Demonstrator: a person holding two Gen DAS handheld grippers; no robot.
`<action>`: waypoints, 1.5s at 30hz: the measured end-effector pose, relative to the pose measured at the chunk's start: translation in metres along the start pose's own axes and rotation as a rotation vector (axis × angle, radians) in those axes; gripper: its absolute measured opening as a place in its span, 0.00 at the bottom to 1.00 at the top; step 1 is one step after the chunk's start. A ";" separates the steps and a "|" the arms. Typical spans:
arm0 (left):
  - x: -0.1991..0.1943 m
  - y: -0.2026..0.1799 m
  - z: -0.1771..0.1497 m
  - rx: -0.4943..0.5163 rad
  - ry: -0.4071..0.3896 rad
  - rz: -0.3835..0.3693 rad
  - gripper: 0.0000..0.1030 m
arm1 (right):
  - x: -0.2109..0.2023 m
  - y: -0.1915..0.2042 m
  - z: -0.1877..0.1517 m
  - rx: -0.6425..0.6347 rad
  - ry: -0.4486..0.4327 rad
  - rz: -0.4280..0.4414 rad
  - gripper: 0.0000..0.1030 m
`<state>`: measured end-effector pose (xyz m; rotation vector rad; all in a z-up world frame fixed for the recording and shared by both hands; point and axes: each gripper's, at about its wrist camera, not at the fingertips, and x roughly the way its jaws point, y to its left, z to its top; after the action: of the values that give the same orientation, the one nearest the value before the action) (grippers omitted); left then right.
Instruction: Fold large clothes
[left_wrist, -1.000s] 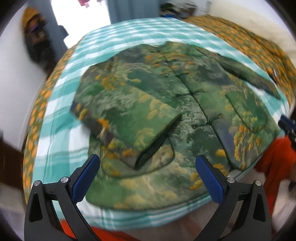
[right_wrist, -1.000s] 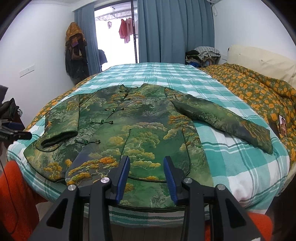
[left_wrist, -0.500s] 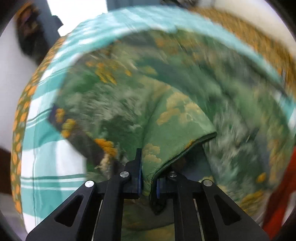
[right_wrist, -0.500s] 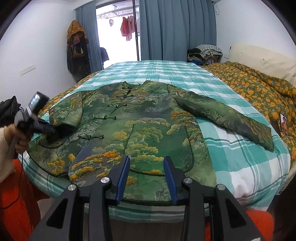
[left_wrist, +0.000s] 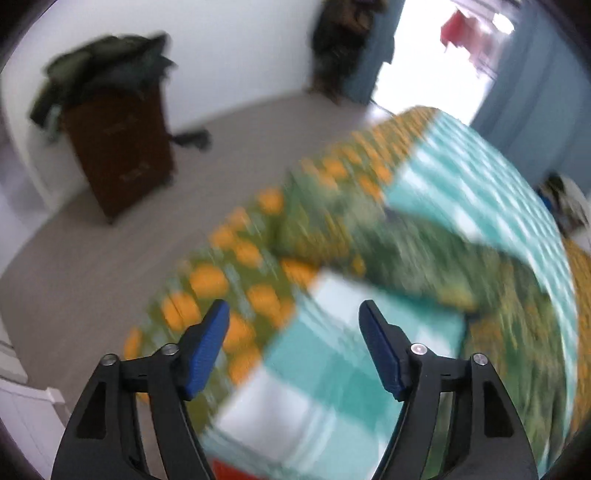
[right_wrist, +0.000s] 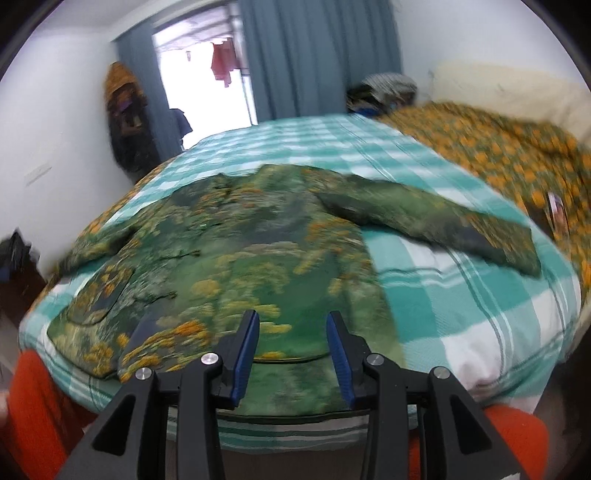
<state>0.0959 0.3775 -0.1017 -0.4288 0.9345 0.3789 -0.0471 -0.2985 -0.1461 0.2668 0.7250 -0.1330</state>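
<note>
A green jacket (right_wrist: 258, 258) with a yellow tree pattern lies face up on the teal checked bed sheet (right_wrist: 461, 314). Its right sleeve (right_wrist: 424, 225) stretches out to the right. In the blurred left wrist view its left sleeve (left_wrist: 406, 258) runs out toward the bed's flowered edge. My left gripper (left_wrist: 293, 310) hovers over the sheet (left_wrist: 332, 369) beside that sleeve, its jaws opening with nothing between them. Over the jacket's hem at the bed's near edge, my right gripper (right_wrist: 291, 317) has its jaws opening too, with nothing between the pads.
A brown cabinet (left_wrist: 118, 155) topped with dark clothes (left_wrist: 103, 66) stands on the floor left of the bed. An orange-flowered quilt (right_wrist: 498, 147) covers the bed's right side, with a small card or phone (right_wrist: 556, 214) on it. Orange-red fabric (right_wrist: 37, 406) hangs at the front edge.
My left gripper shut on the folded left sleeve's cuff, swept it sideways, and now stands open and empty, rolled toward the bed's edge. My right gripper's jaws have widened and it shifted slightly.
</note>
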 end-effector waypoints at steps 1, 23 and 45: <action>0.004 -0.012 -0.018 0.042 0.048 -0.061 0.78 | 0.003 -0.013 0.002 0.041 0.025 -0.003 0.65; 0.062 -0.179 -0.157 0.428 0.394 -0.382 0.20 | 0.093 -0.053 -0.008 0.118 0.347 0.120 0.57; -0.003 -0.168 -0.144 0.494 0.215 -0.338 0.72 | 0.055 -0.047 0.007 0.079 0.239 -0.027 0.43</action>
<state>0.0775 0.1602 -0.1426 -0.1670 1.1026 -0.2115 -0.0117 -0.3474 -0.1868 0.3517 0.9619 -0.1574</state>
